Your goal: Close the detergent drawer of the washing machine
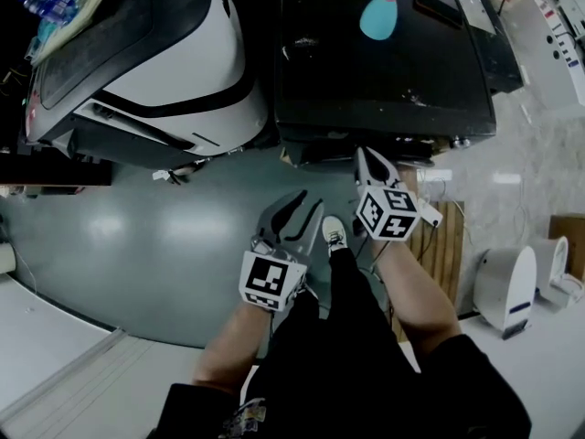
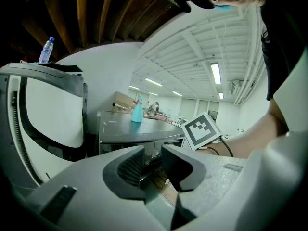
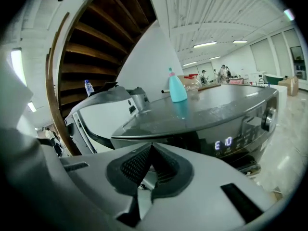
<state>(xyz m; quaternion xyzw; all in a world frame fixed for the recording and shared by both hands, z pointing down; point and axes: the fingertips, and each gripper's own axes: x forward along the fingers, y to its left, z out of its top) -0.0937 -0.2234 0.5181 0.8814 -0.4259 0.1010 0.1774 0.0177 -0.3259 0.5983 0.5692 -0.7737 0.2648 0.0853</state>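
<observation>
The dark washing machine fills the top middle of the head view, with a teal spray bottle on its lid. Its lit control panel faces me in the right gripper view. The drawer's corner lies behind the jaws and in shadow, so I cannot tell how it stands. My right gripper is just in front of the machine's front edge, shut with nothing in it. My left gripper hangs lower and further left, over the floor, open and empty.
A white and black machine stands left of the washer, with a water bottle on top. A wooden pallet and a white appliance lie to the right. The person's shoe is between the grippers on the grey floor.
</observation>
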